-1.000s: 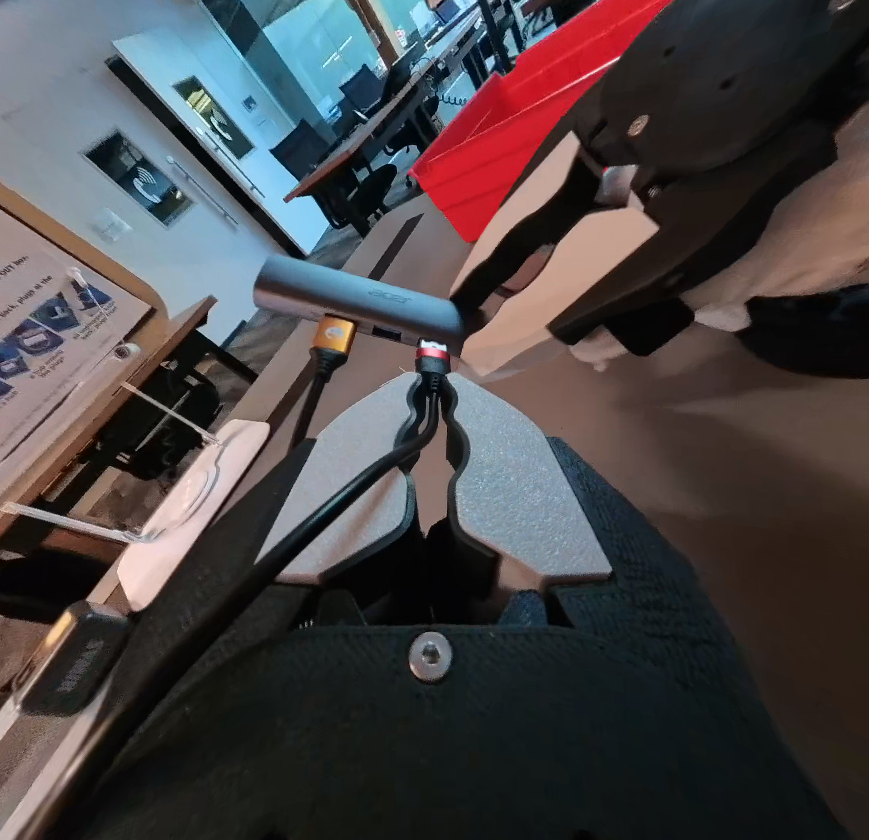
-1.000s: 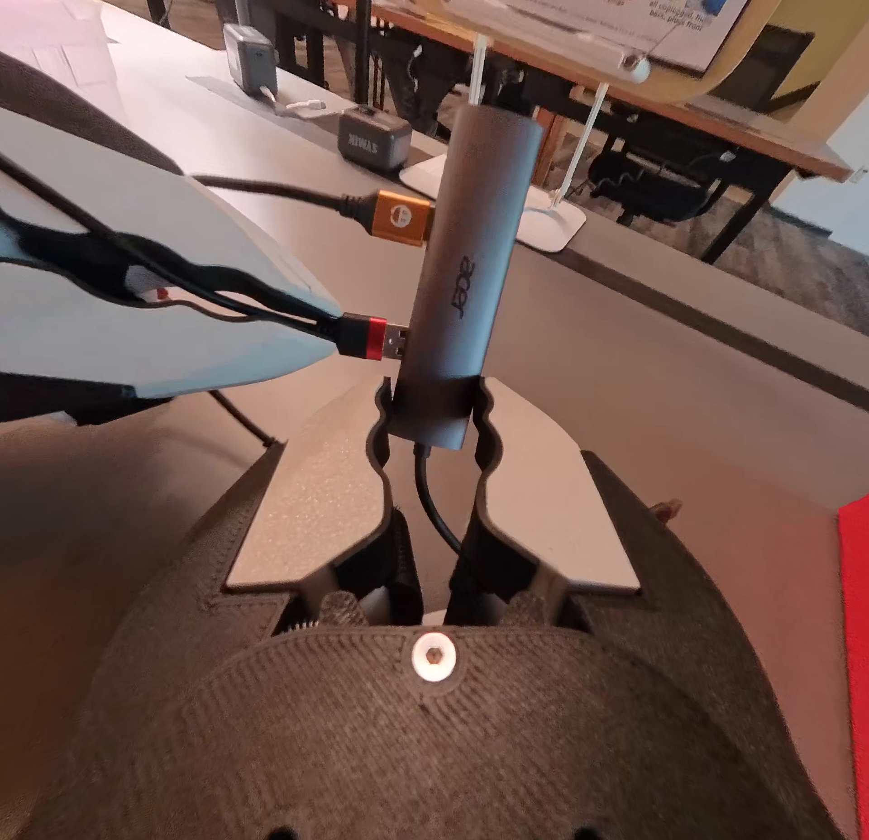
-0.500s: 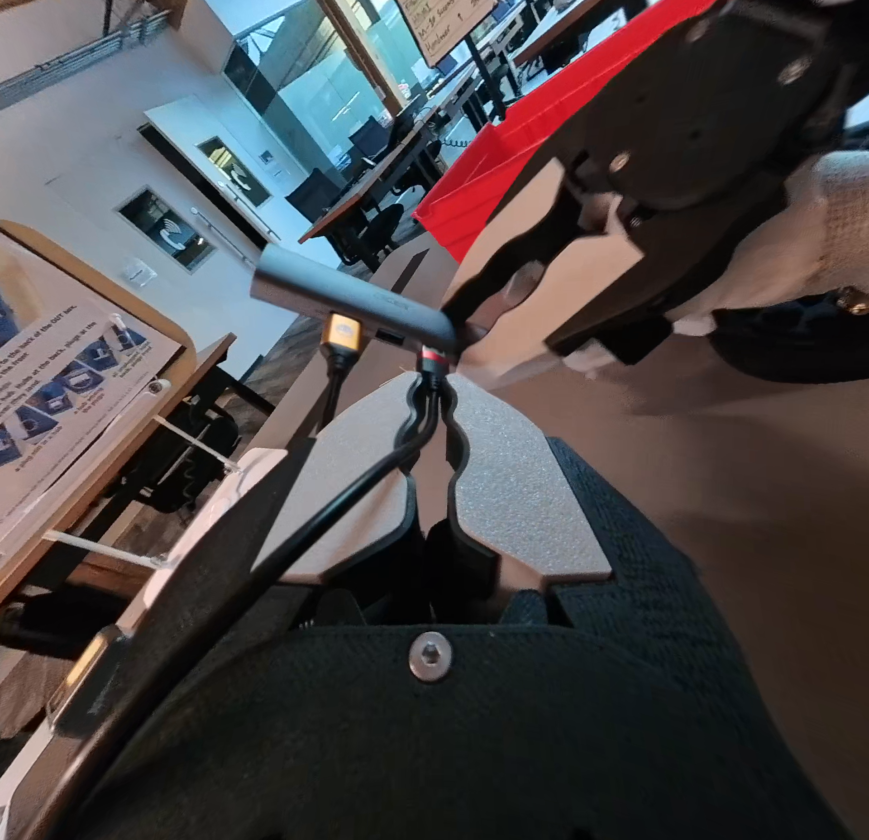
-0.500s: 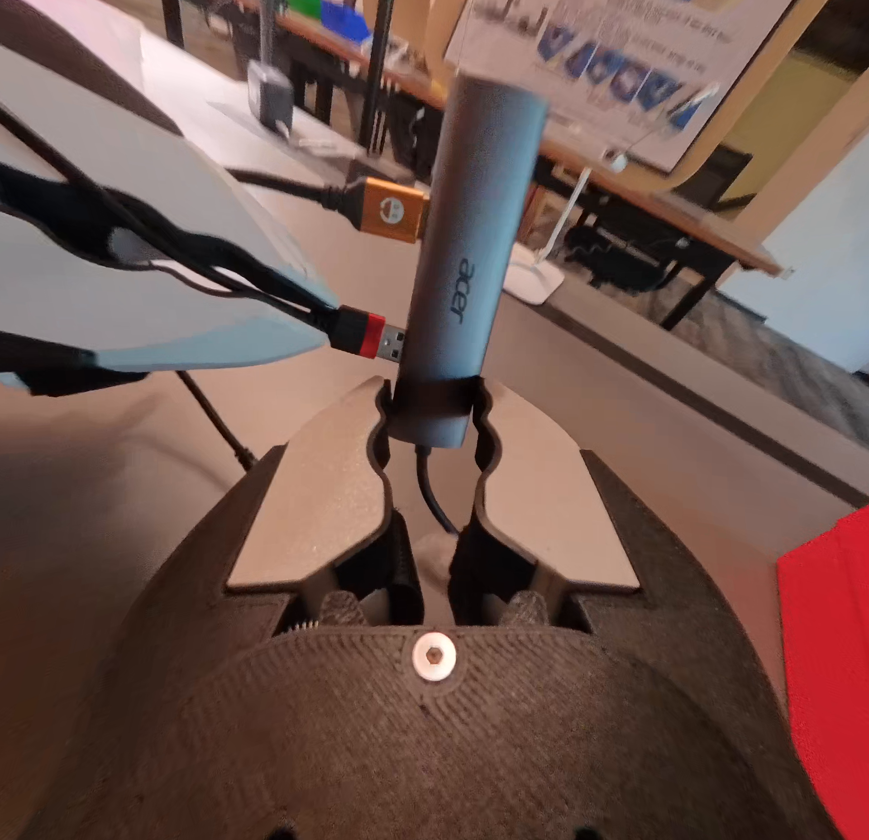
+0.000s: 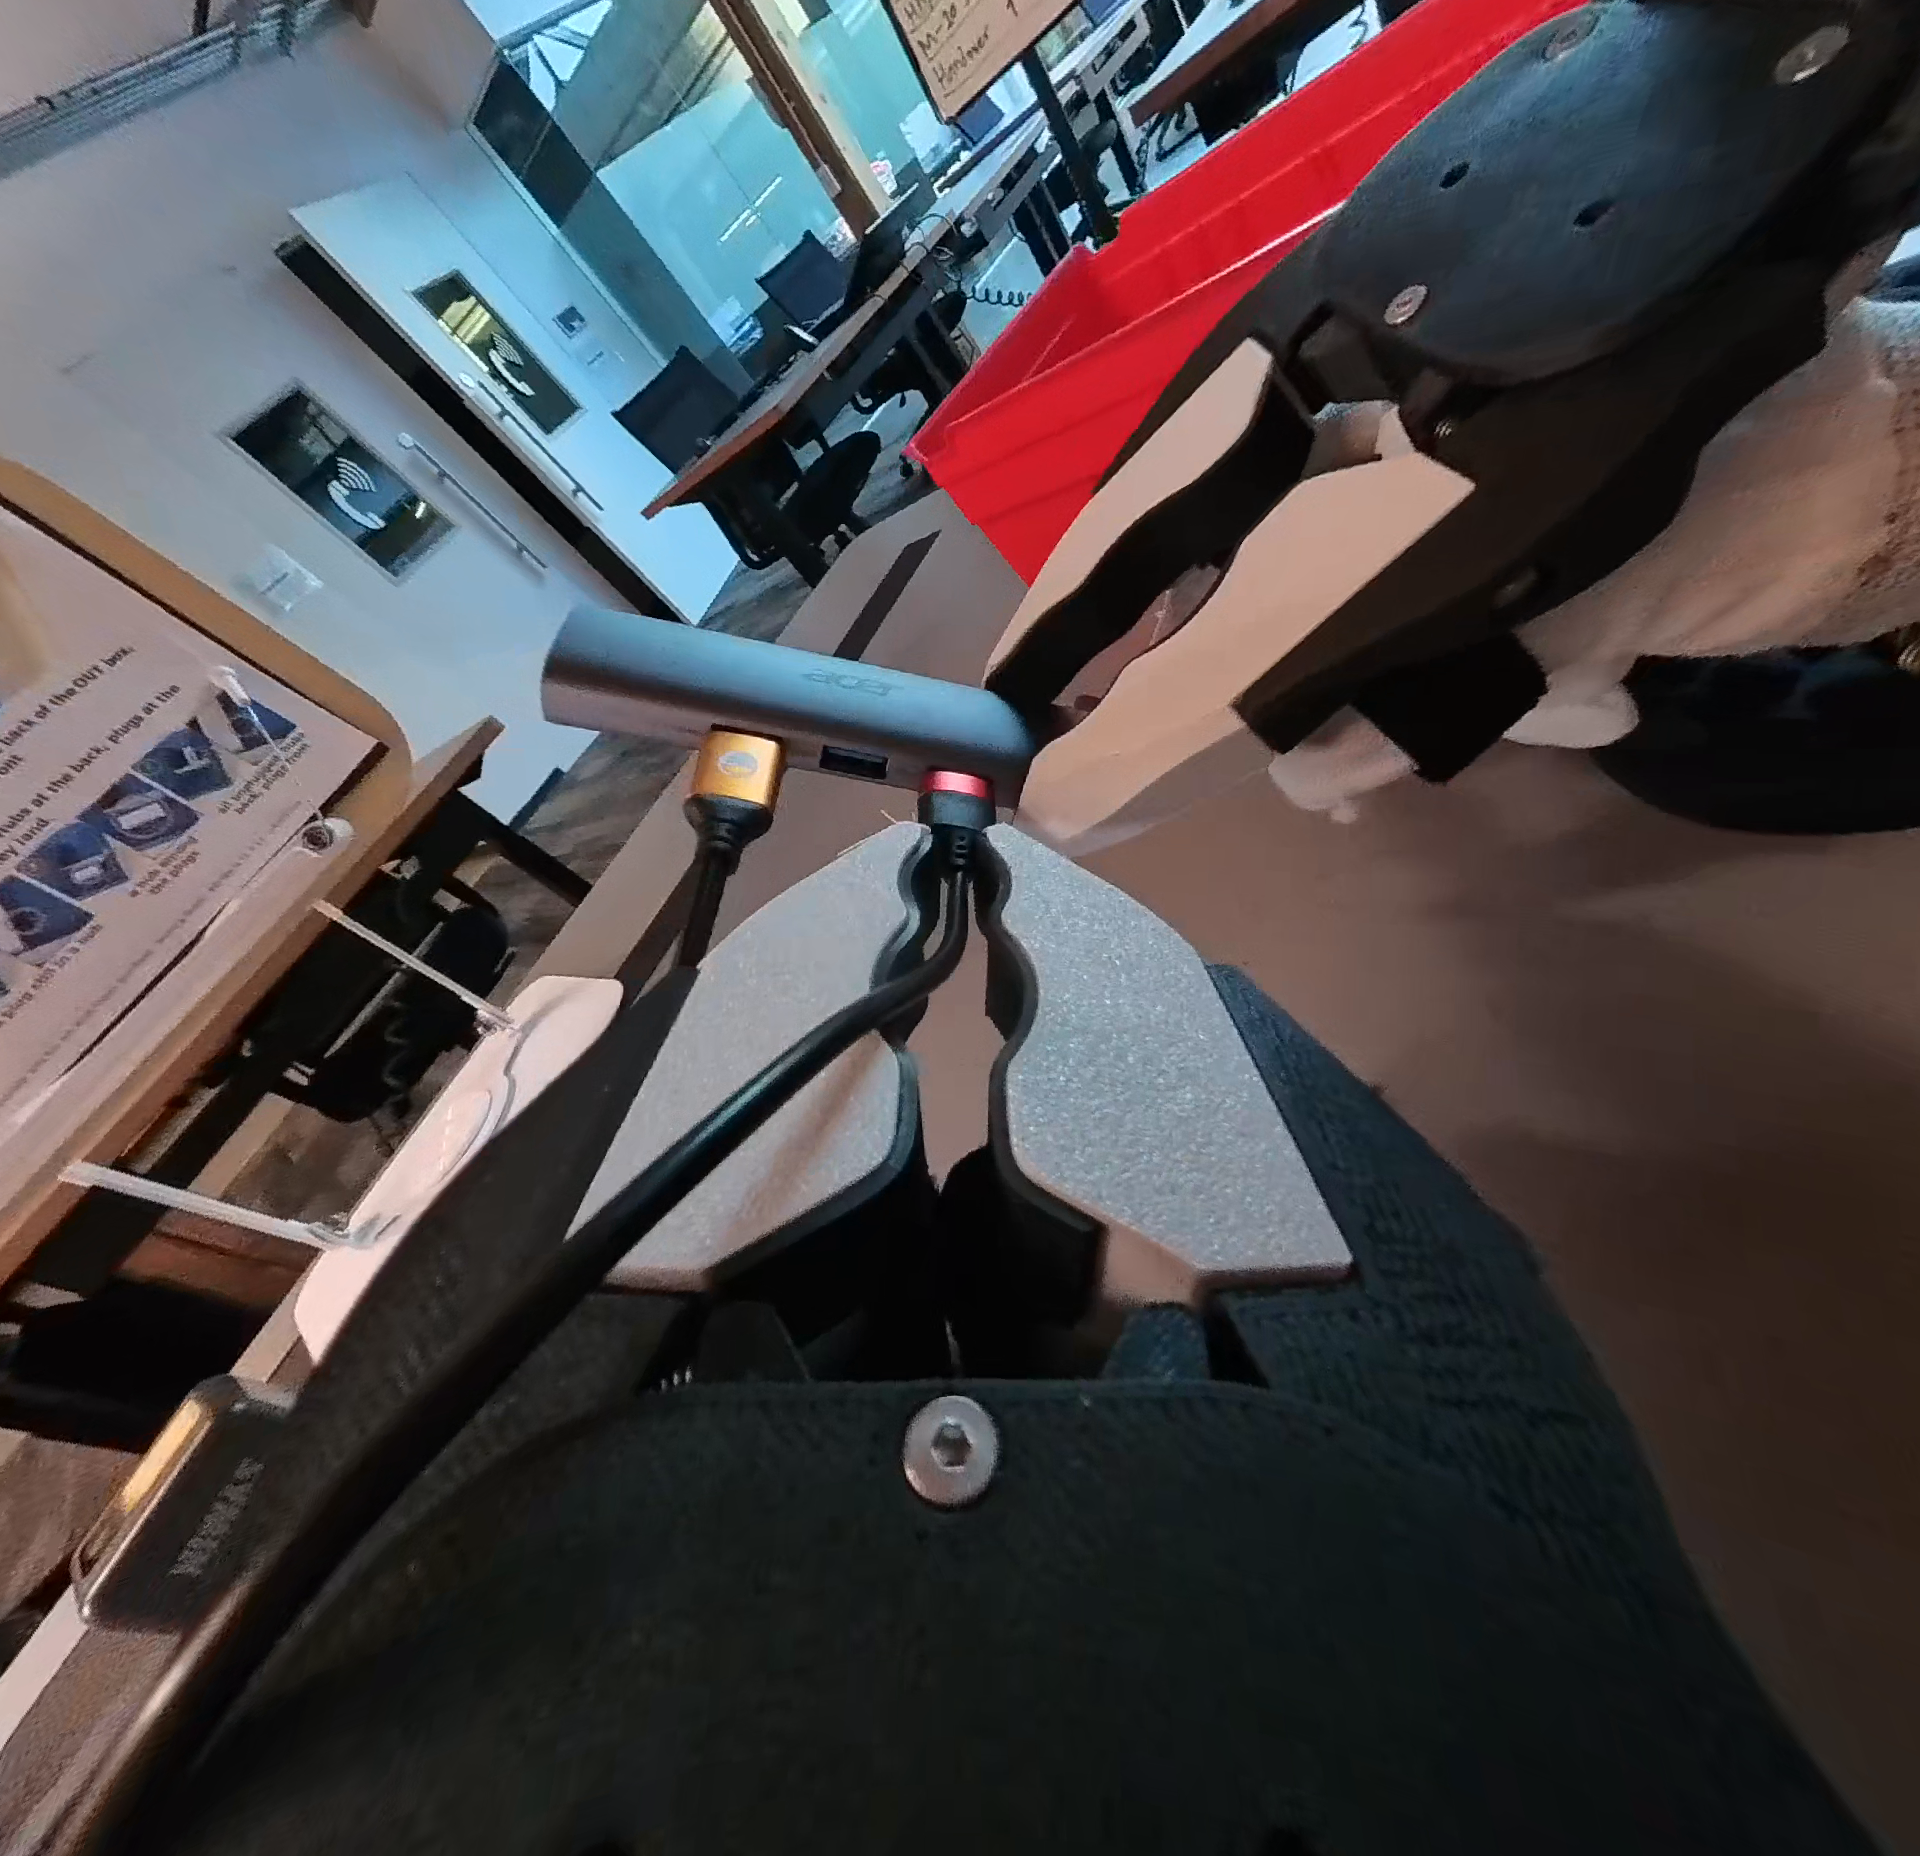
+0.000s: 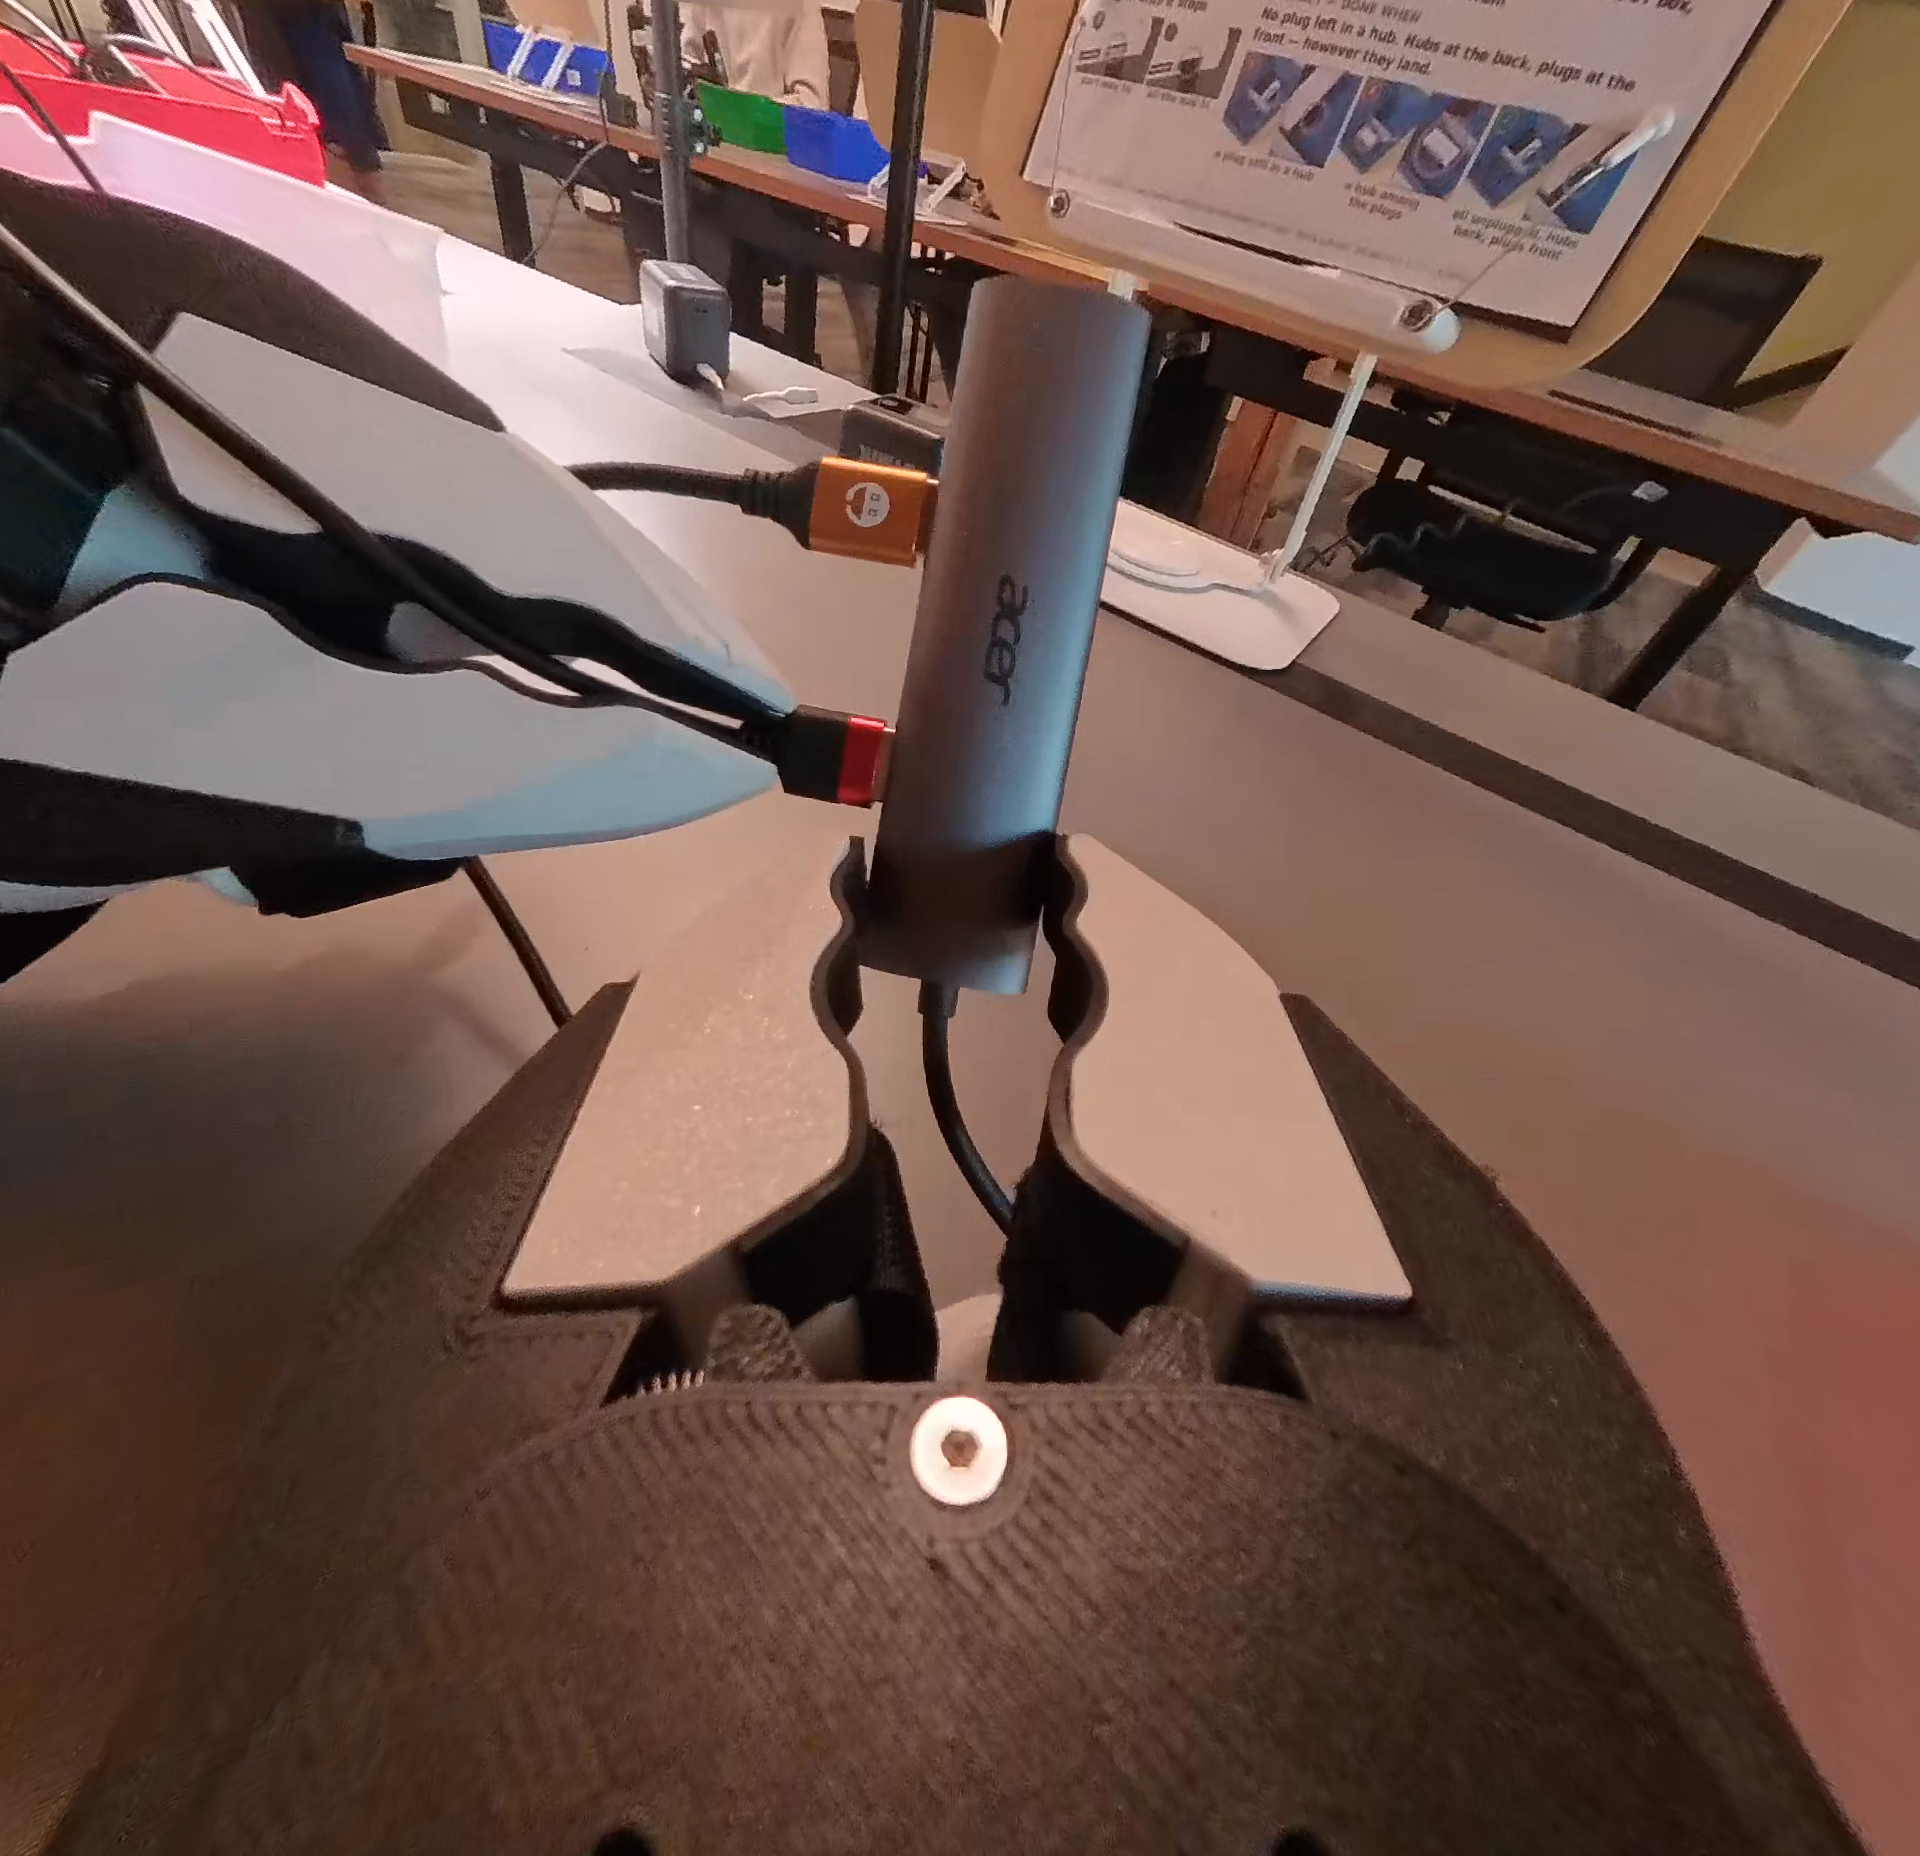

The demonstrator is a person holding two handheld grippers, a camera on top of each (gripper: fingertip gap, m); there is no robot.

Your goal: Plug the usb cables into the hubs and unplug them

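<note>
Two grippers are being used together above the grey table (image 6: 1455,871), and the plugging step is judged to be at its end. Nearest in the right wrist view, the right gripper (image 6: 951,913) is being kept closed on the lower end of the grey hub (image 6: 997,622), which is being held nearly upright, leaning slightly toward one o'clock, with its own lead hanging down between the fingers. At nine o'clock of the hub, the left gripper (image 5: 951,866) is being held level and side-on, its jaws closed on the black cable just behind the red-collared plug (image 6: 836,757), which is being pressed flush into the lowest port, no bare metal showing. Higher up, toward eleven o'clock, an orange plug (image 6: 873,513) is already being carried in the top port, and one port between them is being left empty. Next, a release of the red-collared plug is judged to be called for, or a straight pull toward nine o'clock for unplugging. Farther off, at twelve to one o'clock, an instruction card (image 6: 1351,92) is being displayed on a clear stand.
</note>
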